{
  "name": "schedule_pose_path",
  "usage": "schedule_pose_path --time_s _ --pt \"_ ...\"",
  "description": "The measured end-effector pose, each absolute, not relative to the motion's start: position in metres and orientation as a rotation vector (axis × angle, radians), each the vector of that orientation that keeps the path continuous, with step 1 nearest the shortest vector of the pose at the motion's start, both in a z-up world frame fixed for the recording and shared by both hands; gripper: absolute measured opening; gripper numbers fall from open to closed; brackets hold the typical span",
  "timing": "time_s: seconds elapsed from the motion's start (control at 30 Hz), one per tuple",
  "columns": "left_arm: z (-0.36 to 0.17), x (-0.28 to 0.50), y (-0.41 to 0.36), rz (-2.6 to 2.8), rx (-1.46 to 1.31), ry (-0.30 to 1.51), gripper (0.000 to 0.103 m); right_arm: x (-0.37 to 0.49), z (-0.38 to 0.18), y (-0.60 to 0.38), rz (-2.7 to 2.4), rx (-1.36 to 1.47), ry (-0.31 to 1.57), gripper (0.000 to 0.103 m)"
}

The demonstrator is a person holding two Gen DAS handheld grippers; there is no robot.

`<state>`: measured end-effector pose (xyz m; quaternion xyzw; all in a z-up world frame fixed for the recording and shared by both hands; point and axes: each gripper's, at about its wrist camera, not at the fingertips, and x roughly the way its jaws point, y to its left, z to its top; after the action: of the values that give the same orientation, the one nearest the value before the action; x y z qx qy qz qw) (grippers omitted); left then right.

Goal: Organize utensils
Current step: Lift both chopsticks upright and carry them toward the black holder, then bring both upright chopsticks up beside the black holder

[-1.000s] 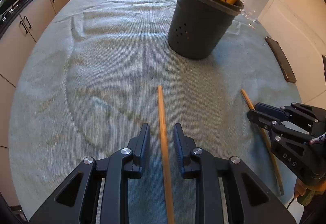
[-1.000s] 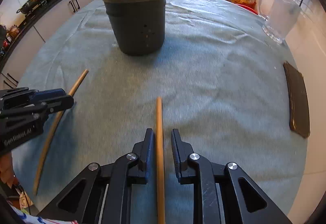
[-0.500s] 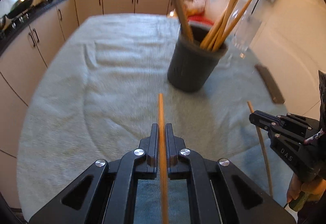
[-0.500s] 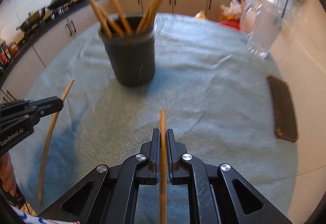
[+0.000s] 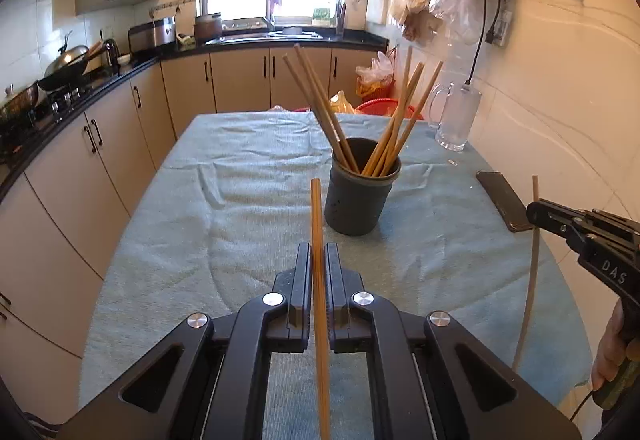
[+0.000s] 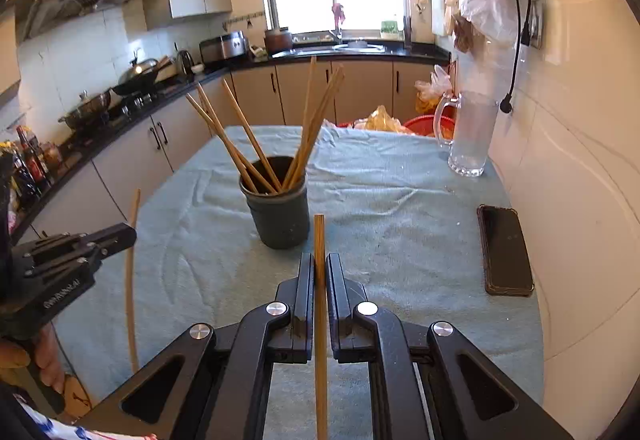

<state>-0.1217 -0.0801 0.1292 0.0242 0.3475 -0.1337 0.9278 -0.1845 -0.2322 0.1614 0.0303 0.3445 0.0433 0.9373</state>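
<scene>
Fingers: both grippers, left (image 5: 318,260) and right (image 6: 319,272), we clamp on one chopstick (image 5: 317,216) each | just lifted off desk (image 5: 248,200) | next: holder (image 5: 356,200)

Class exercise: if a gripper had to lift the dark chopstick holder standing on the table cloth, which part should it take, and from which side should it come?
Take the dark chopstick holder by its round wall, low on the body, coming in level from the side. It stands upright, and the chopsticks fanning out of its mouth block a grasp from above. Probably approach from the near side, which is bare cloth; the glass jug and phone lie off to the right.
</scene>
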Motion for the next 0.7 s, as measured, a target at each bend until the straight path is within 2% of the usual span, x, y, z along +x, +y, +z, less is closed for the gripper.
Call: schedule_pose_path --time_s 0.53,0.7 --pt "0.155 -0.155 -0.081 -0.311 0.039 0.623 0.005 -0.211 0.178 -0.229 0.107 0.054 0.645 0.006" --pt "0.137 -0.137 -0.081 -0.311 0.041 0.698 0.006 -0.213 0.179 -0.228 0.113 0.059 0.644 0.006"
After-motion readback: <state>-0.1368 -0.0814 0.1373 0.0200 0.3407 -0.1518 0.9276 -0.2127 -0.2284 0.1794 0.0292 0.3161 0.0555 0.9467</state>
